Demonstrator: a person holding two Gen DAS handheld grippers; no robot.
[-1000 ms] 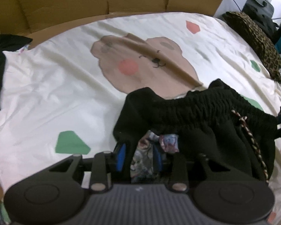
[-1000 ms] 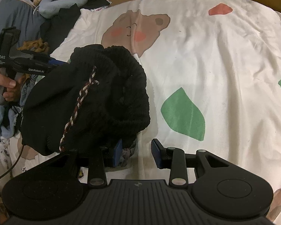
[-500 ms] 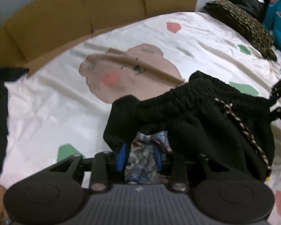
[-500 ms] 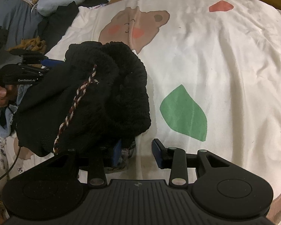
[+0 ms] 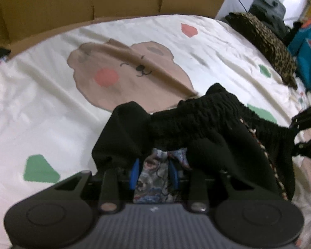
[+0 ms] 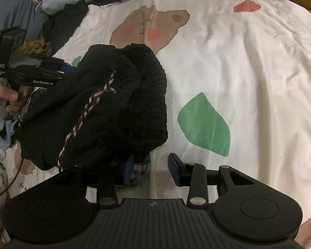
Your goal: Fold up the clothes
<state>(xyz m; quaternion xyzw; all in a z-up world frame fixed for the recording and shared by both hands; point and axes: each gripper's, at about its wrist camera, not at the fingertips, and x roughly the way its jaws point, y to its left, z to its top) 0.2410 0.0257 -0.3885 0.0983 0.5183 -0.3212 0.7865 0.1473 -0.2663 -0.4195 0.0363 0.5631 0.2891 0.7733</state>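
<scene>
Kept the black drawstring garment (image 5: 217, 141) bunched above the bear-print bedsheet (image 5: 51, 95), clamped by its patterned lining in the left gripper (image 5: 153, 170), waistband (image 5: 207, 112) stretched rightward to the right gripper (image 6: 151, 162), fingers parted, cloth merely draped over the inner one.

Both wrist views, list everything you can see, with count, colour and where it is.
black shorts: one, black with braided drawstring, held up over the bedsheet
bedsheet: one, cream with bear and green shapes, underneath
cardboard: brown, behind the bed
leopard-print cushion: one, far right edge
clothes pile: grey and black, left of the bed
left gripper: clamped on patterned lining
right gripper: jaws apart, cloth against one finger
hand: one, holding the left gripper
</scene>
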